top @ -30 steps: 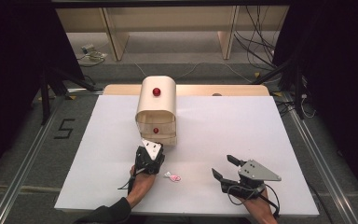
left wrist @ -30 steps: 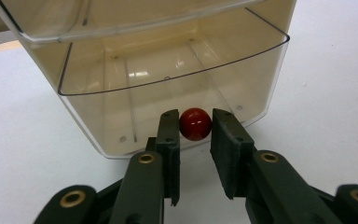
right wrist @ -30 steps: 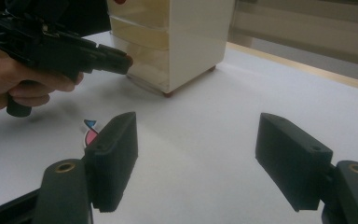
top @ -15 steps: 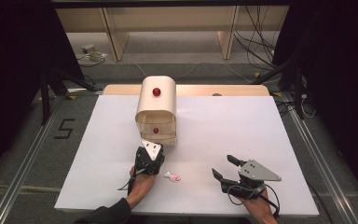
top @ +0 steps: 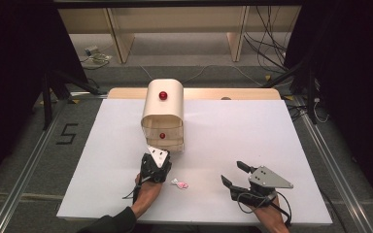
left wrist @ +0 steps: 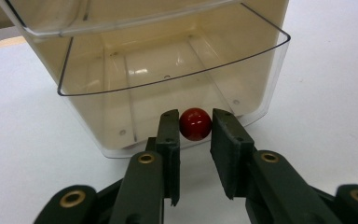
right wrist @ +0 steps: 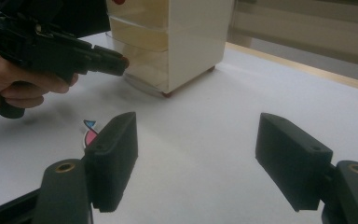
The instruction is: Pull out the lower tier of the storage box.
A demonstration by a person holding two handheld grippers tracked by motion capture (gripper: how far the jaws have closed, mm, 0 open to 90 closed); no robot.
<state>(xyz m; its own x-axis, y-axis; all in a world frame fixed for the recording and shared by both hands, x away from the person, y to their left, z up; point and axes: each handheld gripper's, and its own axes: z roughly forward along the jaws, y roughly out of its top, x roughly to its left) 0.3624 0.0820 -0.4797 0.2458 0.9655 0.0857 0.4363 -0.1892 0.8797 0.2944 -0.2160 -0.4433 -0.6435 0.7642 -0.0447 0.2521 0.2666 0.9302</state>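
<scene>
Drawer knob [left wrist: 195, 124] over white tabletop [top: 252, 126]

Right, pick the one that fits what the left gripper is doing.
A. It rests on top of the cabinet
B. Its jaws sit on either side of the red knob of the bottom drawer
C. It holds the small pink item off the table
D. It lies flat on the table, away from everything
B: in the left gripper view the left gripper has its jaws closed against both sides of the red knob on the clear bottom drawer.
</scene>
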